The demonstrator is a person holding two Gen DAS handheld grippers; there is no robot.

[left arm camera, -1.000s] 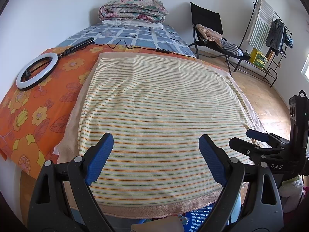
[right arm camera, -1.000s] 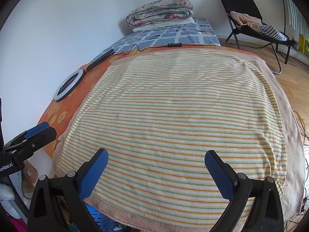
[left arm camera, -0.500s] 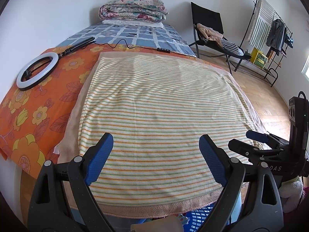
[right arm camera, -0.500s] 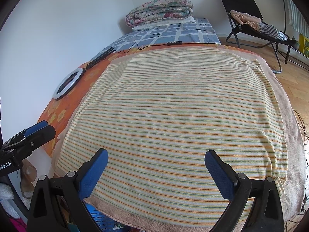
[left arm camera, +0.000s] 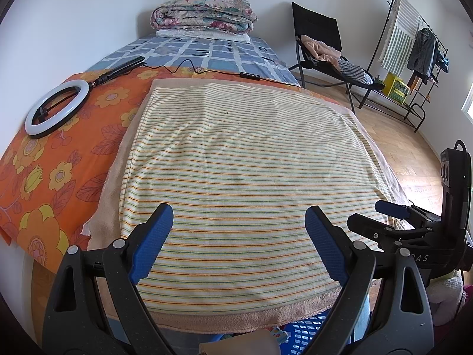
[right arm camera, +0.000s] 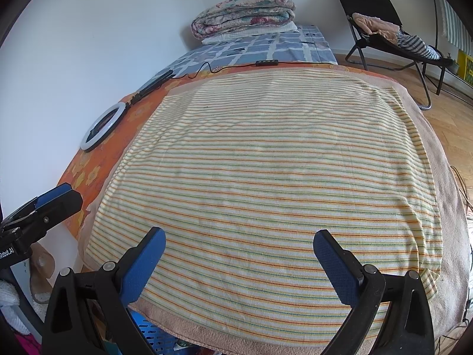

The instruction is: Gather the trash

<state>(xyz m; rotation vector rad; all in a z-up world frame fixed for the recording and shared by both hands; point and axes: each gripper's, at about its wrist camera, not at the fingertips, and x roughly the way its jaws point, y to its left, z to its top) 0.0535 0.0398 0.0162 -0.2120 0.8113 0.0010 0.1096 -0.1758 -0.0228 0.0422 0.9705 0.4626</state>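
No trash shows on the striped towel (left arm camera: 242, 159) that covers the near end of the bed; the towel also fills the right wrist view (right arm camera: 266, 177). My left gripper (left arm camera: 239, 222) is open and empty above the towel's near edge. My right gripper (right arm camera: 239, 248) is open and empty, level with the left one. The right gripper shows at the right of the left wrist view (left arm camera: 393, 216); the left gripper shows at the left of the right wrist view (right arm camera: 56, 198). A blue plastic basket (left arm camera: 307, 331) sits below the bed's near edge, partly hidden, also in the right wrist view (right arm camera: 153, 337).
A ring light (left arm camera: 56, 105) with its cable lies on the orange floral sheet (left arm camera: 44, 171) at the left. Folded quilts (left arm camera: 204, 14) lie at the bed's far end. A black folding chair (left arm camera: 322, 47) with clothes and a drying rack (left arm camera: 414, 47) stand on the wooden floor at the right.
Both grippers have shifted very slightly; the view is almost the same. Both stay open and empty.
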